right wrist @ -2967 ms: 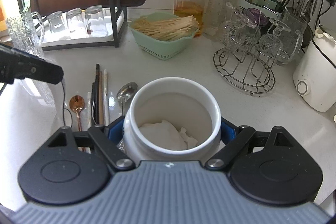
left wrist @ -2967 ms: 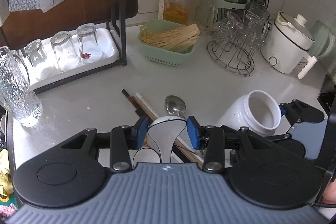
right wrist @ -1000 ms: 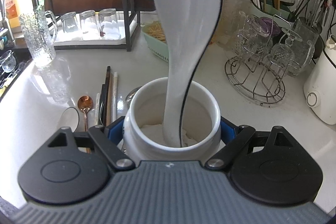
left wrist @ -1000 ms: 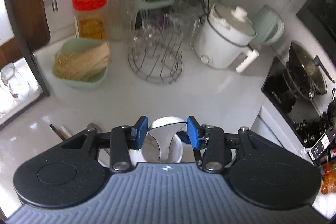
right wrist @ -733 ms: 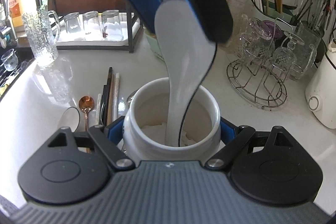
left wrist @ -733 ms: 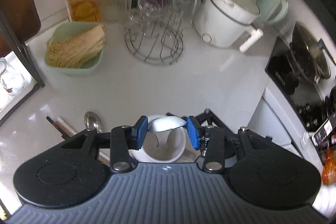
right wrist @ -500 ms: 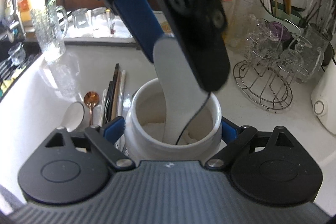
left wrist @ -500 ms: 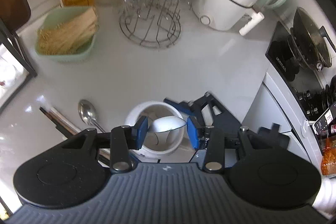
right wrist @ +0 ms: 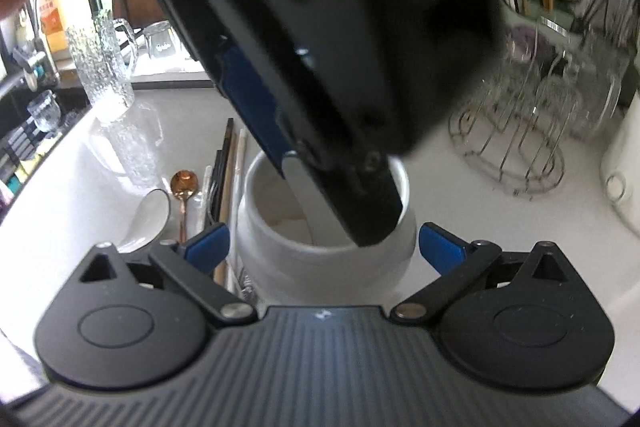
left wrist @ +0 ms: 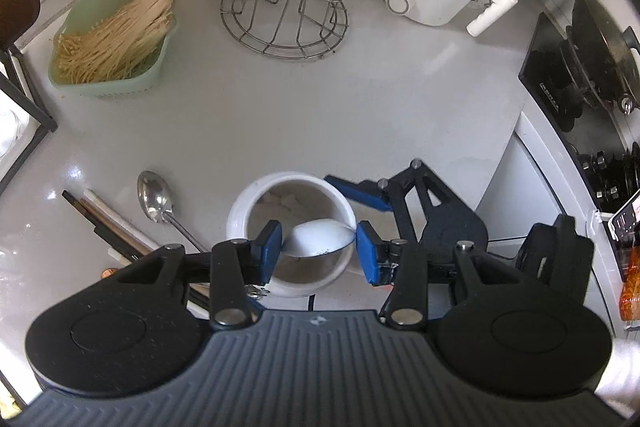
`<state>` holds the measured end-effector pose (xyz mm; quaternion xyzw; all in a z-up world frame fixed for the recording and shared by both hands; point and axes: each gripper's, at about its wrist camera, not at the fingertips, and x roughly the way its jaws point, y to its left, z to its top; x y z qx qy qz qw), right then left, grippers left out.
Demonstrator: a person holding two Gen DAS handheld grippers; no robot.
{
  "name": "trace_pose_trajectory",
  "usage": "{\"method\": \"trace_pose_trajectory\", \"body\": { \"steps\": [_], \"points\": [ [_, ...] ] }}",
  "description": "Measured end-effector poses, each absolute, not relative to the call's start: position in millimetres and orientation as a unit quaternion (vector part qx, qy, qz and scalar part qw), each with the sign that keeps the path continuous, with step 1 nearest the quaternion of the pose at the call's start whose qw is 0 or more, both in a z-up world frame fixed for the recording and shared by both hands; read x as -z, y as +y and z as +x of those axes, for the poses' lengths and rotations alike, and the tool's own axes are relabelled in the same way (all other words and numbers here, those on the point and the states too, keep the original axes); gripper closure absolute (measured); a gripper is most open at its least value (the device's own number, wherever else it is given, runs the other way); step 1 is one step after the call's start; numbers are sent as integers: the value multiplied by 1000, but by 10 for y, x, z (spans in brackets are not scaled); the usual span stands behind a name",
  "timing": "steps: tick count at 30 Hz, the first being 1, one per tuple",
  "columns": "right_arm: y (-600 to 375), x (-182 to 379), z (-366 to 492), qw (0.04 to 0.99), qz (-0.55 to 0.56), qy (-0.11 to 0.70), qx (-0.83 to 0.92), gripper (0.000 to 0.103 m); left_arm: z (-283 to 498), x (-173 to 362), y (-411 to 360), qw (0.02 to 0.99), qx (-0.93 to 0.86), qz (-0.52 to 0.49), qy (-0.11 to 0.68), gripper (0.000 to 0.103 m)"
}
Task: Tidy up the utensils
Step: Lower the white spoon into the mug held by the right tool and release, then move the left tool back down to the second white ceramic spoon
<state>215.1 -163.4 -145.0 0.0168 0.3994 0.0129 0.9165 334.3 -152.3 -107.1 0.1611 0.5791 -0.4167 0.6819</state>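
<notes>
The left gripper (left wrist: 318, 253) pinches a white spoon (left wrist: 320, 238) between its blue pads, the spoon reaching down into the white jar (left wrist: 256, 199) on the counter (left wrist: 280, 123). The right gripper (right wrist: 323, 245) has just been opening: its fingers (right wrist: 206, 241) stand spread either side of the jar, clear of its walls. Beside the jar lie a steel spoon (left wrist: 156, 199), a copper spoon (right wrist: 183, 185) and chopsticks (left wrist: 104, 223); beyond, a noodle basket (left wrist: 108, 39) and a wire rack (left wrist: 284, 15)
</notes>
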Motion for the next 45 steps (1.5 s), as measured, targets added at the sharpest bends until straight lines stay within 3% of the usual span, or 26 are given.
{"method": "trace_pose_trajectory", "body": {
  "steps": [5,31,45],
  "points": [
    [-1625,1504,2147,917,17,399,-3,12,3354,1070,-1539,685,414,161,578,57],
    [-1614,1487,2124,916,23,400,0,12,3035,381,-1026,799,391,90,448,51],
    [-1599,1489,2119,916,22,400,6,12,2798,475,-273,856,309,50,412,51]
  ]
}}
